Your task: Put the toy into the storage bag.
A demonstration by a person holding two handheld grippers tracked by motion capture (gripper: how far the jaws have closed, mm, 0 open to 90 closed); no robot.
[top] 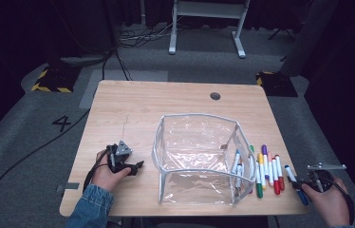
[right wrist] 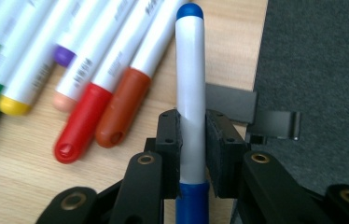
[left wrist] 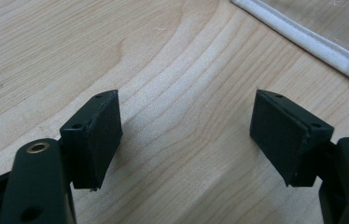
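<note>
Blue marker [right wrist: 190, 93] sits between the pads of my right gripper [right wrist: 192, 149], both pads pressed against its white barrel just above the blue cap end, so the tongs are clamped on it. In the high view the blue marker [top: 296, 184] lies at the front right corner of the table [top: 133, 102], well to the right of the clear pouch [top: 199, 161], with the right gripper [top: 308, 183] at its near end and my right hand [top: 330, 202] behind it. Between the blue marker and the pouch lies a row of other markers [top: 266, 170], side by side: red, orange, yellow, purple and green caps. Two more markers [top: 237, 166] stand against the right wall of the pouch; whether inside or outside it I cannot tell. The pouch stands open-topped, right of centre on the table. My left gripper [top: 135, 167] rests just left of the pouch, held in my left hand [top: 104, 173], denim sleeve [top: 88, 206] behind. In the left gripper view its tongs [left wrist: 186, 135] stand wide apart over bare wood, holding nothing, the pouch's white edge [left wrist: 322, 46] just beyond them.
</note>
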